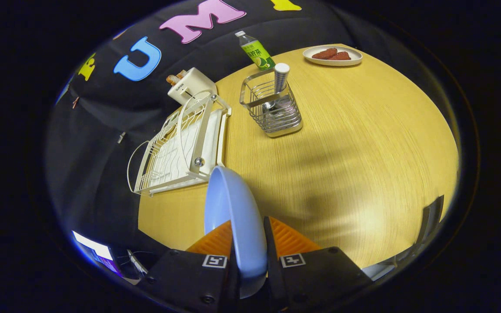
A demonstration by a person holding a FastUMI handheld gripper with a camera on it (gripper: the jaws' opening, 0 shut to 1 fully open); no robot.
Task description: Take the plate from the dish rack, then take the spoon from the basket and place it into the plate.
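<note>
A light blue plate (233, 217) stands on edge between my fingers, and the gripper (248, 232) is shut on its rim, holding it above the wooden table (363, 152). Beyond the plate and to its left lies the white wire dish rack (181, 148), with nothing in it. Farther ahead stands the metal wire basket (272, 108), and the spoon (280, 80) sticks up out of it, its pale handle topmost.
A white toaster (189, 84) sits behind the rack at the table's far edge. A green drink bottle (257, 52) stands behind the basket. A white plate with reddish food (333, 55) rests far right. Open tabletop spreads right of my fingers.
</note>
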